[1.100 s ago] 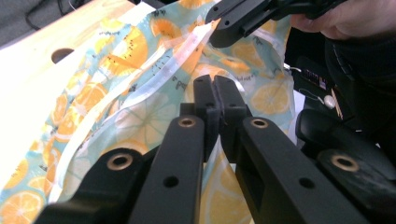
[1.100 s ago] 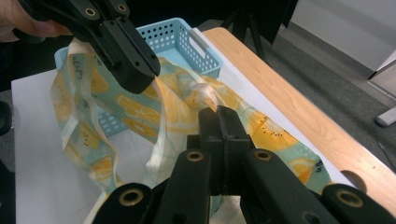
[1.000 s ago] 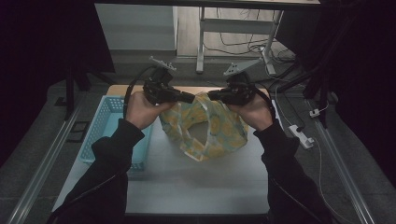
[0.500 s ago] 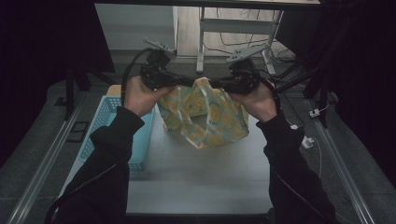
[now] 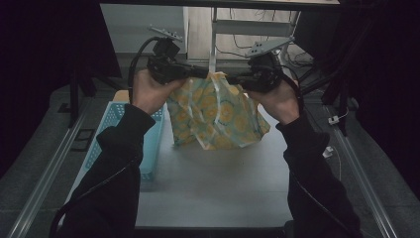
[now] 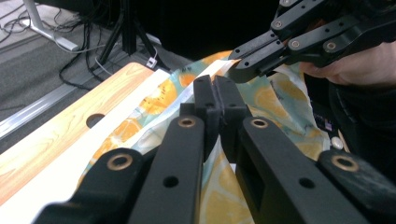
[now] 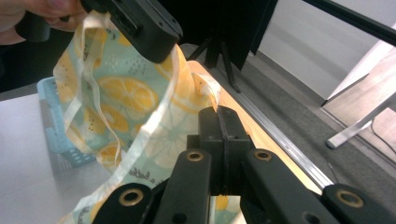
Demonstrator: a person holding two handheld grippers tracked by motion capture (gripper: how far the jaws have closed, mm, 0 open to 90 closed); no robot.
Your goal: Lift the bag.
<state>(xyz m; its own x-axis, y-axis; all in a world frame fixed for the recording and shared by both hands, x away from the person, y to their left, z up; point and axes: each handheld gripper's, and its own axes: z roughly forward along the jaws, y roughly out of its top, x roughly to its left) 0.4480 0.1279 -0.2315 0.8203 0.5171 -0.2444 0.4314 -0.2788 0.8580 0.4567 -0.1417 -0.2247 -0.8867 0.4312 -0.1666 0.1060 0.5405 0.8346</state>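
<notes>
A teal cloth (image 5: 218, 116) printed with orange slices and edged in white hangs between my two grippers above the white table (image 5: 213, 183). My left gripper (image 5: 203, 74) is shut on its upper edge from the left. My right gripper (image 5: 233, 78) is shut on the same edge from the right, a short way off. In the left gripper view my jaws (image 6: 217, 91) pinch the white trim of the cloth (image 6: 275, 100), with the right gripper (image 6: 238, 70) just beyond. In the right gripper view my jaws (image 7: 219, 116) clamp the cloth (image 7: 130, 93) edge, and a white strap dangles from it.
A light blue plastic basket (image 5: 106, 134) stands on the left side of the table, partly under the person's left sleeve. A wooden strip (image 6: 56, 140) runs along the table's far edge. Metal rails flank the table, and cables and stand legs lie on the floor beyond.
Both hands have risen together, lifting the cloth from a crumpled heap on the table until it hangs stretched below the grippers. Both grips stayed shut.
</notes>
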